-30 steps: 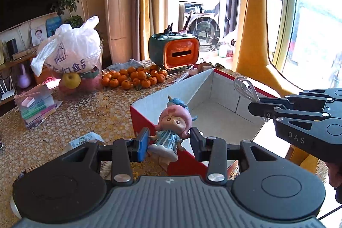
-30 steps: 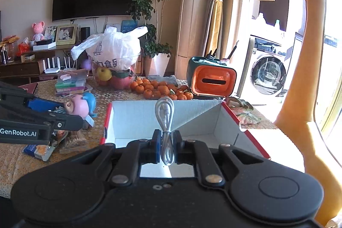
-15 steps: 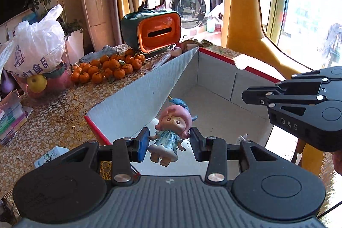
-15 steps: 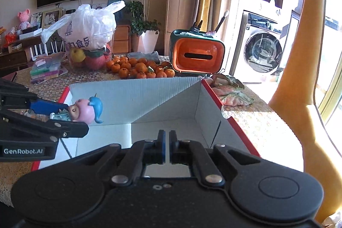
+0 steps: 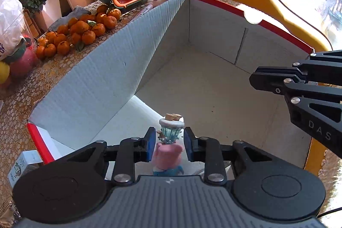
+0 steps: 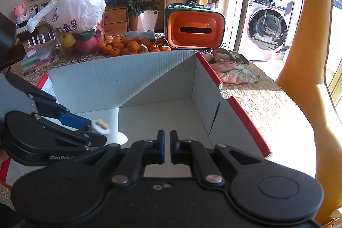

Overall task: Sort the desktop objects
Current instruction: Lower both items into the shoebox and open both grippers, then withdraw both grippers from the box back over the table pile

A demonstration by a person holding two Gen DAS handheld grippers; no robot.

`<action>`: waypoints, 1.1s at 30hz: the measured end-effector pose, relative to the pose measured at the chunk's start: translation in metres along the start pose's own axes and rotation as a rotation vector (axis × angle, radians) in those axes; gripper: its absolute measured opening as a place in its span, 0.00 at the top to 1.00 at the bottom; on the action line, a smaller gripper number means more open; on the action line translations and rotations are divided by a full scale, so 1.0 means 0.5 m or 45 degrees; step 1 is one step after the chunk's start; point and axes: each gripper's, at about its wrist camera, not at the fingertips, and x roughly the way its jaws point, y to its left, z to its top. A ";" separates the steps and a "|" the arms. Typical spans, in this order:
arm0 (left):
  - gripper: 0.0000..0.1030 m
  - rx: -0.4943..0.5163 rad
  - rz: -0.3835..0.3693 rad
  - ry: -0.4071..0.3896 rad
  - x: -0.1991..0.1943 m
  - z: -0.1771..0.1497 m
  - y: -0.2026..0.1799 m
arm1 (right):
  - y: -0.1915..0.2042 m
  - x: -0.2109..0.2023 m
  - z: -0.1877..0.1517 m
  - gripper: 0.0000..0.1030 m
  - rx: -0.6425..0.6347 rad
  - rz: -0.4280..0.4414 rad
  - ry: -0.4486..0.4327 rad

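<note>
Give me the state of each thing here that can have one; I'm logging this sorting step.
Left tool: open, fingers apart on either side of the doll.
Doll figurine: feet up, head down inside the box; contact with the fingers unclear.
Right tool: nearly shut, holding nothing, above the box.
Cardboard box: open-topped, floor mostly bare.
Plastic bag: closed at the top.
</note>
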 end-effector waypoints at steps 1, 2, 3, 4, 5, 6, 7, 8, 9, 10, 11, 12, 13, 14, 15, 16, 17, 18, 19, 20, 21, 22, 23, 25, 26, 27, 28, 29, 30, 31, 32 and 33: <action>0.73 0.003 -0.004 0.021 0.004 0.004 -0.001 | -0.001 0.000 0.000 0.96 0.001 0.002 0.001; 0.73 0.007 0.009 0.033 0.007 0.007 -0.001 | -0.003 0.000 -0.001 0.96 0.005 0.000 0.001; 0.73 0.014 0.020 0.037 0.008 0.008 -0.002 | -0.004 -0.001 -0.002 0.96 0.007 0.004 -0.001; 0.73 0.016 0.016 0.038 0.008 0.010 -0.003 | -0.006 -0.002 -0.002 0.95 0.009 0.012 -0.003; 0.74 0.010 0.005 0.039 0.008 0.010 -0.002 | -0.007 -0.002 -0.001 0.94 0.009 0.011 -0.004; 0.73 0.000 0.003 0.038 0.006 0.009 0.000 | -0.007 -0.003 -0.001 0.93 0.009 0.011 -0.007; 0.74 -0.012 0.003 0.033 0.003 0.008 0.003 | -0.008 -0.006 -0.002 0.92 0.010 0.016 -0.011; 0.73 -0.022 0.000 0.028 -0.001 0.005 0.006 | -0.008 -0.009 -0.002 0.91 0.015 0.026 -0.015; 0.73 -0.035 -0.004 0.024 -0.006 0.002 0.008 | -0.008 -0.012 -0.002 0.90 0.017 0.030 -0.015; 0.73 -0.044 -0.012 0.017 -0.013 -0.002 0.009 | -0.007 -0.016 -0.002 0.89 0.018 0.036 -0.015; 0.73 -0.050 -0.024 0.008 -0.020 -0.007 0.010 | -0.006 -0.021 -0.003 0.87 0.017 0.044 -0.018; 0.73 -0.061 -0.028 0.003 -0.026 -0.011 0.011 | -0.003 -0.026 -0.004 0.87 0.015 0.052 -0.019; 0.73 -0.073 -0.030 -0.002 -0.034 -0.016 0.012 | 0.002 -0.031 -0.005 0.87 0.012 0.057 -0.017; 0.73 -0.078 -0.039 -0.007 -0.040 -0.021 0.012 | 0.006 -0.035 -0.006 0.87 0.008 0.060 -0.019; 0.73 -0.083 -0.044 -0.012 -0.048 -0.027 0.011 | 0.010 -0.041 -0.007 0.86 0.007 0.063 -0.024; 0.73 -0.087 -0.040 -0.018 -0.056 -0.033 0.010 | 0.016 -0.047 -0.007 0.85 0.005 0.069 -0.027; 0.73 -0.088 -0.039 -0.028 -0.065 -0.038 0.009 | 0.022 -0.053 -0.008 0.85 0.000 0.067 -0.029; 0.73 -0.086 -0.042 -0.040 -0.074 -0.042 0.008 | 0.028 -0.058 -0.008 0.83 -0.006 0.067 -0.031; 0.73 -0.079 -0.040 -0.049 -0.084 -0.046 0.005 | 0.033 -0.064 -0.009 0.83 -0.011 0.071 -0.032; 0.73 -0.072 -0.035 -0.059 -0.093 -0.049 0.003 | 0.040 -0.069 -0.010 0.83 -0.019 0.075 -0.033; 0.73 -0.070 -0.039 -0.071 -0.103 -0.051 0.002 | 0.046 -0.075 -0.011 0.83 -0.026 0.073 -0.035; 0.73 -0.073 -0.045 -0.081 -0.113 -0.054 0.001 | 0.052 -0.080 -0.011 0.83 -0.031 0.073 -0.038; 0.73 -0.079 -0.046 -0.092 -0.123 -0.057 0.000 | 0.056 -0.085 -0.012 0.83 -0.032 0.077 -0.040; 0.73 -0.085 -0.046 -0.109 -0.140 -0.064 -0.002 | 0.066 -0.094 -0.013 0.83 -0.032 0.080 -0.045; 0.73 -0.087 -0.051 -0.118 -0.149 -0.068 -0.002 | 0.070 -0.099 -0.013 0.83 -0.035 0.083 -0.045; 0.73 -0.090 -0.049 -0.126 -0.158 -0.073 -0.002 | 0.074 -0.104 -0.014 0.83 -0.039 0.083 -0.050; 0.73 -0.096 -0.048 -0.136 -0.167 -0.078 -0.002 | 0.078 -0.109 -0.015 0.82 -0.041 0.082 -0.056; 0.73 -0.102 -0.051 -0.146 -0.175 -0.083 -0.001 | 0.081 -0.116 -0.016 0.81 -0.043 0.084 -0.063; 0.73 -0.106 -0.050 -0.154 -0.183 -0.089 0.000 | 0.084 -0.122 -0.016 0.81 -0.044 0.084 -0.070; 0.73 -0.109 -0.045 -0.162 -0.191 -0.094 0.000 | 0.088 -0.130 -0.017 0.80 -0.048 0.079 -0.078; 0.73 -0.113 -0.045 -0.170 -0.198 -0.099 0.001 | 0.092 -0.136 -0.018 0.79 -0.054 0.077 -0.086; 0.73 -0.117 -0.046 -0.174 -0.204 -0.104 0.003 | 0.096 -0.142 -0.017 0.78 -0.056 0.079 -0.094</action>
